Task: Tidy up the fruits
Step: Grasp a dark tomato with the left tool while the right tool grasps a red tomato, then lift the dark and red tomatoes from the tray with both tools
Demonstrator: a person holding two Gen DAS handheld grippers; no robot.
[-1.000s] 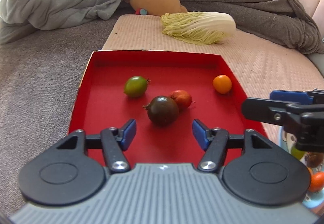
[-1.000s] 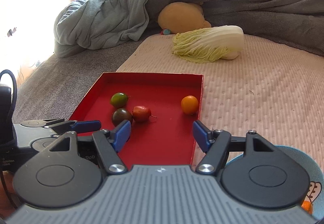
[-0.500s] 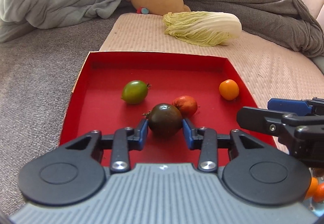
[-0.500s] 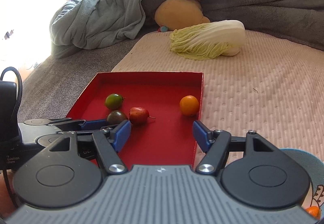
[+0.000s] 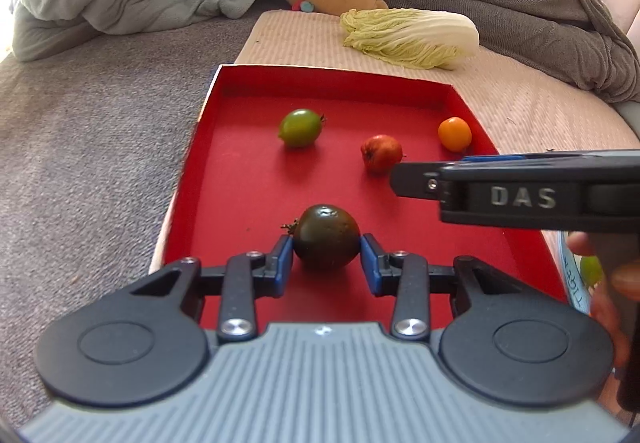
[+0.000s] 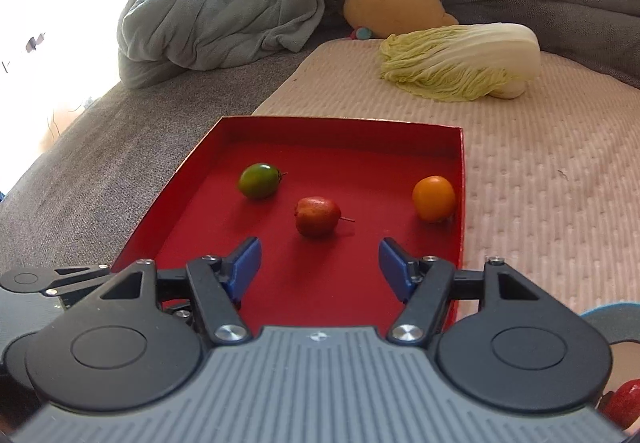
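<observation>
Covering the bed [image 6: 540, 171], a ribbed pink mat [image 5: 520, 103] bears the red tray [image 5: 248, 179].

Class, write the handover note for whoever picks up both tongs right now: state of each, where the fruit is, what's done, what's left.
Left tongs: shut on the dark brownish-green round tomato, in the red cardboard tray.
Right tongs: open, empty, jaws just narrowing, aimed at the small red stemmed fruit.
Also in the tray: green oval tomato, orange round fruit.
Done: dark tomato gripped.
Left: move it, then the other three, probably.
</observation>
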